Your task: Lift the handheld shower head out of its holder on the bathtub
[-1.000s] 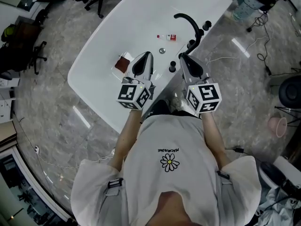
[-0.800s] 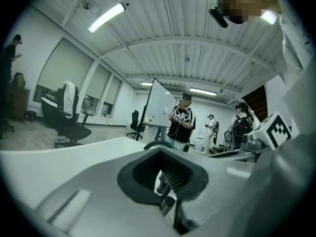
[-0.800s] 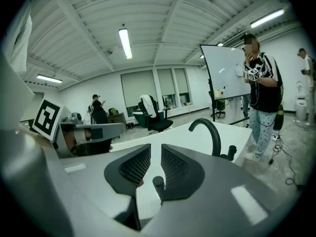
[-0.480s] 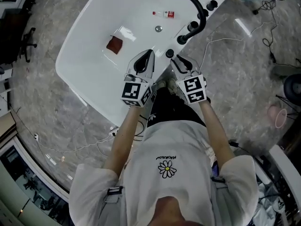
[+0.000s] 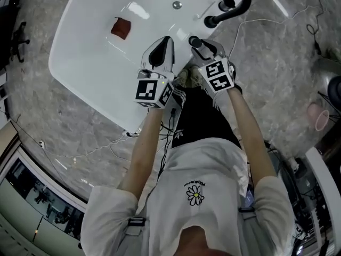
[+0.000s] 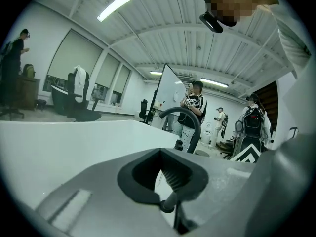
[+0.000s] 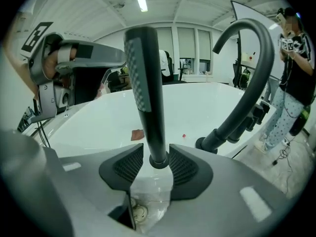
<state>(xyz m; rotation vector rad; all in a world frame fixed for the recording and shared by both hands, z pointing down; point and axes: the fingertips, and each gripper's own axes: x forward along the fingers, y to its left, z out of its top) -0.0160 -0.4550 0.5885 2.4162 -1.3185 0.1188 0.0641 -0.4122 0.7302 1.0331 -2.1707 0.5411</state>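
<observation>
- Shower head (image 7: 145, 83): a slim black wand with a dotted grey face near the top, standing upright at the bathtub (image 7: 197, 107) rim.
- Right gripper (image 7: 156, 164): jaws slightly apart, closely flanking its base.
- Left gripper (image 6: 165, 179): jaws pressed together, empty.

Left gripper (image 6: 165, 154) seen along its own grey body: the two dark fingers (image 6: 174, 177) meet at their tips, one ribbed inner face showing, nothing held between them. Beyond them, the broad white rim of the bathtub (image 6: 69, 137) crosses the lower left. A black arched spout (image 6: 190, 118) rises just past the fingertips, with a standing person (image 6: 194, 101) in a black-and-white top behind it, beside a tilted white panel (image 6: 170, 90). Far left, another person (image 6: 17, 48) and a dark office chair (image 6: 74, 95) draped in white. Overhead, a ribbed ceiling with a strip light (image 6: 116, 5); upper right, the wearer's pale sleeve (image 6: 291, 31)
</observation>
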